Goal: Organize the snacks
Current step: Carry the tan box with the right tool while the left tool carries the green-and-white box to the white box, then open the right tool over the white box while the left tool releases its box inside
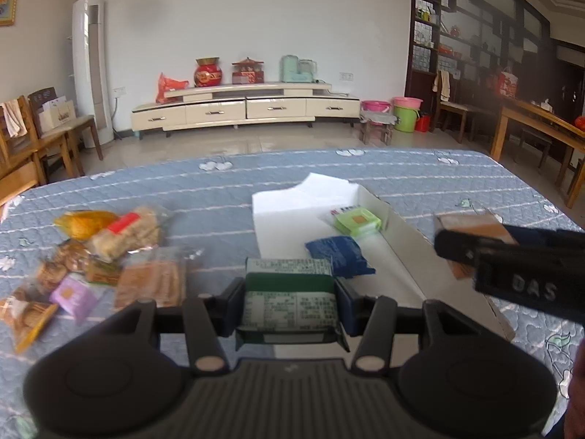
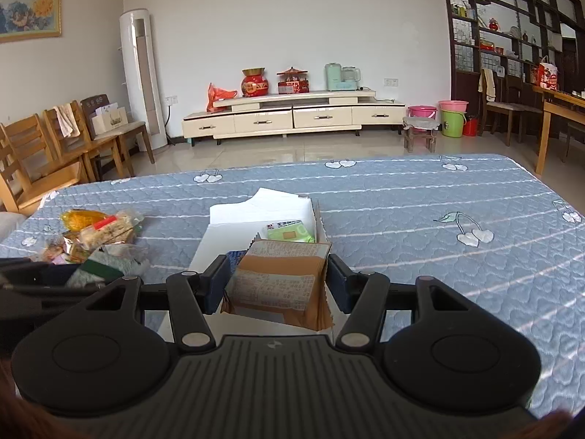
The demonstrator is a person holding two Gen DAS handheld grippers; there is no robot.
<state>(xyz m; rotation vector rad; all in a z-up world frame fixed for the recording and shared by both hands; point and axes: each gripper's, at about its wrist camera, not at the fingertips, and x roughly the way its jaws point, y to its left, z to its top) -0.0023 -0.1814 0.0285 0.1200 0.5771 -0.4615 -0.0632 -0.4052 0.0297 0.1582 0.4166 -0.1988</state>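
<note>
While angled downward, each hand-held gripper (left [image 1: 289, 301], right [image 2: 279, 285]) clamps a packet

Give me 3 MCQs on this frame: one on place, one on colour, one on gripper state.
1. Where is the light green packet?
A) in the white box
B) in the loose snack pile
C) in a gripper

2. What colour is the packet in the left gripper?
A) purple
B) dark green
C) red

3. What is the right gripper doing?
A) open, holding nothing
B) shut on a brown packet
C) out of view

A: it lies inside the box walls.
B: dark green packet between the fingers.
B: the packet sits clamped between its pads.
</note>
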